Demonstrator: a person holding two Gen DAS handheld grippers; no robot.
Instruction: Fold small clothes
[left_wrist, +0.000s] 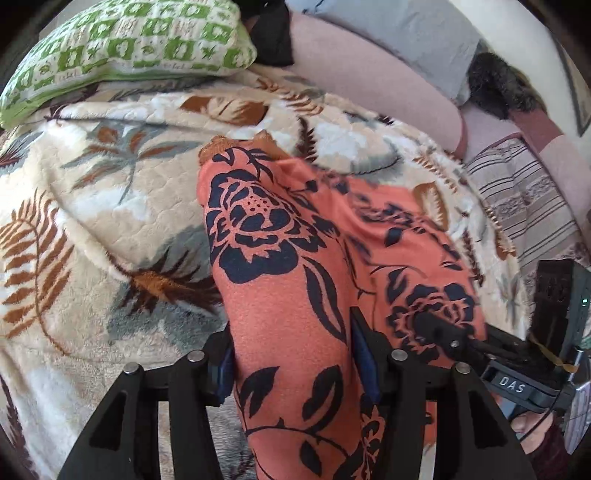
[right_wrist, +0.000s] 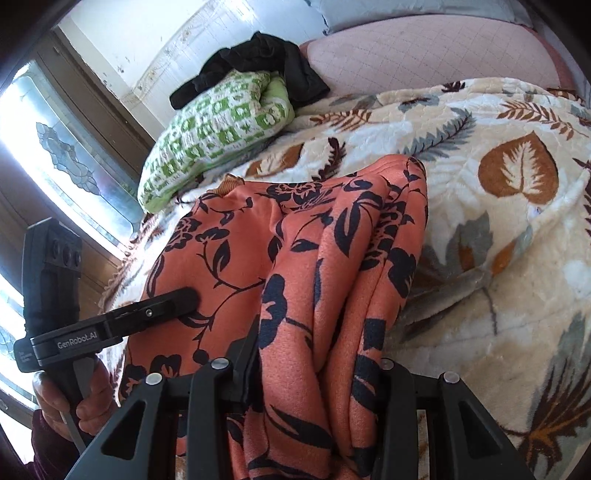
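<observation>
Bed blanket (left_wrist: 110, 206) lies bare at left frame, green pillow (left_wrist: 125, 48) upper left; orange floral garment (left_wrist: 280, 266) fills centre, right tongs (right_wrist: 314, 373) clamp its bunched folds, left tongs (left_wrist: 295, 354) straddle it, grip unclear.

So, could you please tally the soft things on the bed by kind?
Orange floral garment: 1
Green-and-white pillow: 1
Black clothing heap: 1
Leaf-print blanket: 1
Pink quilted bolster: 1
Total: 5
</observation>
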